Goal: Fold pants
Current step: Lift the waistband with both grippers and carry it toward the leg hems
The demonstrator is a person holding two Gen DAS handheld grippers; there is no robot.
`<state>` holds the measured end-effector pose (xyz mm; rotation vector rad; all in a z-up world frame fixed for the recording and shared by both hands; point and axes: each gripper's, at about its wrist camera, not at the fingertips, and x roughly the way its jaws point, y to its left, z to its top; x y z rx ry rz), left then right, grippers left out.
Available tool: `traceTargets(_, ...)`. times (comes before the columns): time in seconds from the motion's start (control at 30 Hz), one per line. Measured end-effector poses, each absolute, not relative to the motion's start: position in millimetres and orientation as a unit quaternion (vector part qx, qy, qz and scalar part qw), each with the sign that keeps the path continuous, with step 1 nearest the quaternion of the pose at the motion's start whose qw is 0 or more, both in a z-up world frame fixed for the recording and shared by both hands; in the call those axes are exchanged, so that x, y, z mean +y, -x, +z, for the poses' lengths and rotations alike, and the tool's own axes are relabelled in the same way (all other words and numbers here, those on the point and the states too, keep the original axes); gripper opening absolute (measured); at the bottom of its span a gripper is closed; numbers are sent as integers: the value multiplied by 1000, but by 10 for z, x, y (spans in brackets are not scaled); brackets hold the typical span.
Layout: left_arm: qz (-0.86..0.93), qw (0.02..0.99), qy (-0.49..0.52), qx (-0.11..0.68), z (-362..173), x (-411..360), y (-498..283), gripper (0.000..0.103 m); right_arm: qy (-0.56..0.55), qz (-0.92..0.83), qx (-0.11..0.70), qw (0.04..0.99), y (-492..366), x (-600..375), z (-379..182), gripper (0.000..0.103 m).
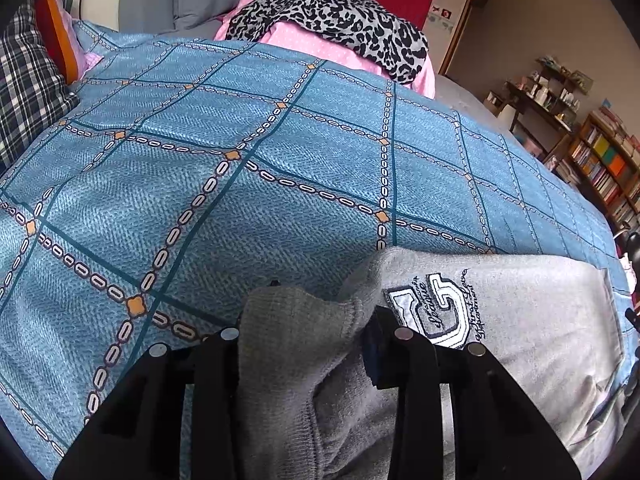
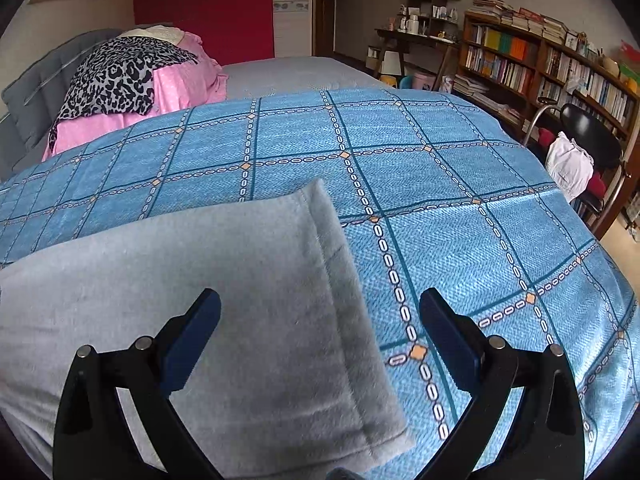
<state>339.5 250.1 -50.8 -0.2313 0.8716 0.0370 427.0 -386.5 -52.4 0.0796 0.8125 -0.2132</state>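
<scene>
Both jaws over pants (left gripping)

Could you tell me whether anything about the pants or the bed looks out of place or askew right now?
Only the gray pants look uneven: their ribbed waistband is bunched up between the left gripper's fingers, while the leg hem lies flat on the blue bedspread.

Left hand-held gripper clamping grey pants — blue bedspread

The left tongs' fingertips are buried in the pants' bunched waistband; the embroidery stays unreadable.
</scene>
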Motion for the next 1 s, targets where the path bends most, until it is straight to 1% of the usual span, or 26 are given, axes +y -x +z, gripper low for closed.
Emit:
traceTargets(0.33, 26, 901, 97, 423, -559, 2464, -3420, 36, -128, -87, 441, 884, -5140, -4316, -859, 100)
traceTargets(0.4, 26, 900, 98, 423, -564, 2464, -3421, 36, -147, -76, 449, 878, -5287, -4366, -917, 98)
traceTargets(0.47, 24, 900, 102, 424, -576, 2470, -3439, 37, -153, -69, 453, 876, -5416, -4401, -959, 88)
traceTargets(0.5, 24, 899, 104, 424, -581, 2476, -3442, 37, -151, -70, 455, 875, -5460, -4388, -971, 85)
traceTargets(0.53, 23, 899, 105, 425, -585, 2479, -3448, 37, -146, -74, 456, 875, -5503, -4388, -981, 78)
traceTargets(0.57, 23, 899, 106, 425, -588, 2483, -3452, 37, -142, -77, 457, 874, -5540, -4391, -989, 73)
traceTargets(0.67, 21, 898, 108, 425, -593, 2495, -3458, 37, -132, -87, 458, 875, -5605, -4405, -1004, 47)
traceTargets(0.7, 21, 898, 108, 426, -595, 2496, -3459, 37, -135, -83, 456, 876, -5604, -4404, -1002, 42)
traceTargets(0.73, 20, 898, 108, 426, -597, 2498, -3462, 37, -138, -74, 455, 877, -5599, -4401, -1000, 30)
traceTargets(0.77, 20, 898, 108, 426, -597, 2501, -3457, 37, -140, -65, 456, 877, -5592, -4391, -998, 23)
traceTargets(0.83, 20, 899, 108, 425, -597, 2499, -3455, 37, -127, -69, 451, 881, -5540, -4351, -963, 14)
traceTargets(0.87, 20, 899, 108, 424, -598, 2499, -3455, 37, -122, -70, 448, 883, -5516, -4342, -935, 12)
traceTargets(1.0, 20, 899, 110, 423, -595, 2507, -3453, 37, -112, -74, 419, 898, -5353, -4295, -725, 11)
